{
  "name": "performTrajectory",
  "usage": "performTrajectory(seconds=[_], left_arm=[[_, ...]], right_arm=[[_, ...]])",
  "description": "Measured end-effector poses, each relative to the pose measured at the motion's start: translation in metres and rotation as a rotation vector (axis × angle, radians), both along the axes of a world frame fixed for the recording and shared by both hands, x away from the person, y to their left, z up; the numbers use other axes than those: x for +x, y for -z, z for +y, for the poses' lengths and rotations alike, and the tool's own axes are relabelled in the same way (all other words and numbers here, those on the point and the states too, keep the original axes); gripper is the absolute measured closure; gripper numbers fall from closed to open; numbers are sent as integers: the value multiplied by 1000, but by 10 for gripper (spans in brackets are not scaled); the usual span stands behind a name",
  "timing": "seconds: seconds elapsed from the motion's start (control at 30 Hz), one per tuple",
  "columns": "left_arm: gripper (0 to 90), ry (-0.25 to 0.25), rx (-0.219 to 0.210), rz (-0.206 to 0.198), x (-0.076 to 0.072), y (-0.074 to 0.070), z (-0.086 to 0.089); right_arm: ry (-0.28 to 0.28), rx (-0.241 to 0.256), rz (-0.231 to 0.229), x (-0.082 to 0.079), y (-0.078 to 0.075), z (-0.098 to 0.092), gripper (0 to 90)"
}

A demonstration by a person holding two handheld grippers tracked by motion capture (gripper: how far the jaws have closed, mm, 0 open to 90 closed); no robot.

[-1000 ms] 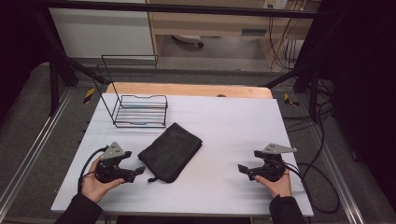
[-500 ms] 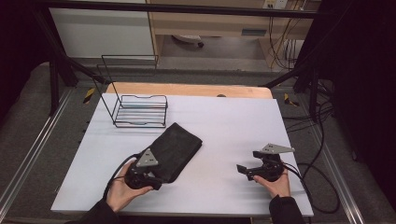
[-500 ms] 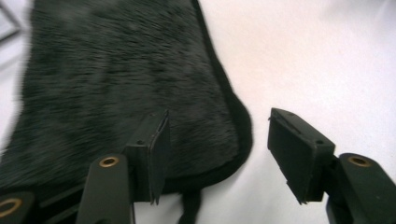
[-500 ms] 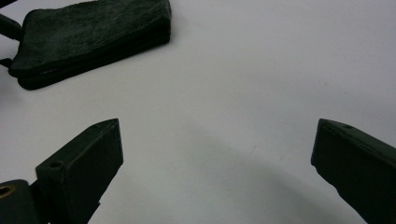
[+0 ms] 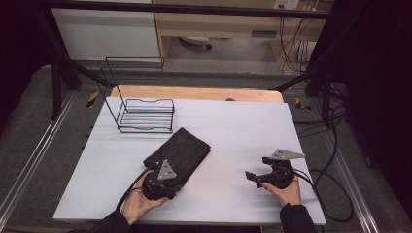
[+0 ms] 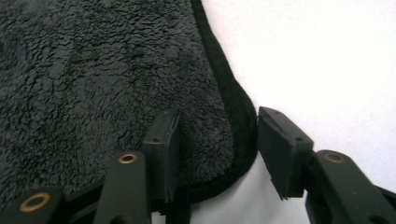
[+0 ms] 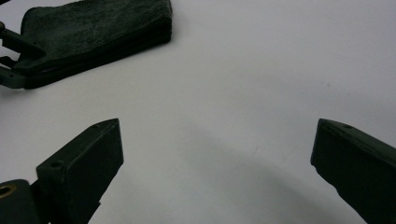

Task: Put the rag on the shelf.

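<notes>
A folded black fleece towel [image 5: 187,148] lies slantwise on the white table [image 5: 233,126], a little left of centre. My left gripper [image 5: 163,167] sits at the towel's near corner. In the left gripper view it [image 6: 215,126] is open, its jaws astride the hemmed corner of the towel [image 6: 93,70]: one pad rests over the fleece, the other stands just off the hem above bare table. My right gripper [image 5: 256,167] rests at the near right, pointing left, about a hand's width from the towel. Its jaws [image 7: 215,135] are wide open over bare table, with the towel [image 7: 98,28] farther off.
A black wire rack [image 5: 145,114] with a tall back frame stands at the table's far left. A wooden board [image 5: 194,92] runs along the far edge. Cables [image 5: 335,189] trail off the right side.
My left gripper has moved right from the table's near left onto the towel's near corner. The right gripper has stayed almost still.
</notes>
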State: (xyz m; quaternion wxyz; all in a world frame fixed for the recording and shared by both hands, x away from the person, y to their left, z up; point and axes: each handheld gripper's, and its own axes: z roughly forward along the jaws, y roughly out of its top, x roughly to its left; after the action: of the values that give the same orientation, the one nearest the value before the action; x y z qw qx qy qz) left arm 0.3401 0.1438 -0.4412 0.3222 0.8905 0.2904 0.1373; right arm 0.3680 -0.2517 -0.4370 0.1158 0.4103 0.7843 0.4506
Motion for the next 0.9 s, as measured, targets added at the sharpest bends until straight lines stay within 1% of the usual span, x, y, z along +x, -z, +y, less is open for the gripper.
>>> performTrajectory(seconds=[0.1, 0.17, 0.23, 0.27, 0.3, 0.33, 0.47, 0.53, 0.6, 0.63, 0.67, 0.7, 0.73, 0.77, 0.8, 0.83, 0.9], left_arm=[[520, -12, 13, -7, -1, 0, -2], [528, -18, 19, -4, -1, 0, -3], [600, -27, 20, 2, -1, -1, -3], [716, -37, 54, -43, -1, 0, -4], [753, -37, 54, -43, -1, 0, -4], [754, -37, 55, -44, -1, 0, -4], [787, -23, 98, -74, -3, -1, -7], [800, -20, 91, -64, -1, -2, -6], [802, -12, 62, -28, 3, -4, -2], [802, -10, 41, -7, 5, -5, 1], [789, -15, 8, 16, 6, -6, 4], [765, -9, -26, 35, 6, -7, 6], [722, -1, -42, 54, 5, -8, 5], [659, 7, -52, 70, 3, -7, 3], [621, 10, -40, 66, 2, -5, -1], [596, 10, -40, 66, 2, -5, -1], [594, 2, -10, 37, 0, -2, -6]], right_arm=[[-2, 0, 0, 0, 0, 1, 29], [-4, -2, -3, 0, 0, 1, 29], [-6, -3, -6, 1, 0, 2, 29], [-6, -2, -4, 0, 0, 3, 30], [-7, 0, -2, 0, -1, 3, 31], [-8, 1, -1, 0, -1, 3, 31], [-10, 0, 1, 0, 0, 4, 32], [-12, 0, 0, 0, -1, 4, 33], [-12, -1, 1, 0, -1, 4, 33], [-12, -1, 1, 0, -1, 4, 33], [-12, 1, 0, 0, -1, 4, 33], [-13, 1, -2, 0, -1, 4, 33], [-13, 1, -2, 0, -1, 4, 33], [-12, 0, -1, 0, -1, 4, 33], [-12, 1, 0, 1, 0, 4, 33], [-12, 1, 0, 0, -1, 4, 33], [-12, 3, -3, 0, -1, 4, 33]])
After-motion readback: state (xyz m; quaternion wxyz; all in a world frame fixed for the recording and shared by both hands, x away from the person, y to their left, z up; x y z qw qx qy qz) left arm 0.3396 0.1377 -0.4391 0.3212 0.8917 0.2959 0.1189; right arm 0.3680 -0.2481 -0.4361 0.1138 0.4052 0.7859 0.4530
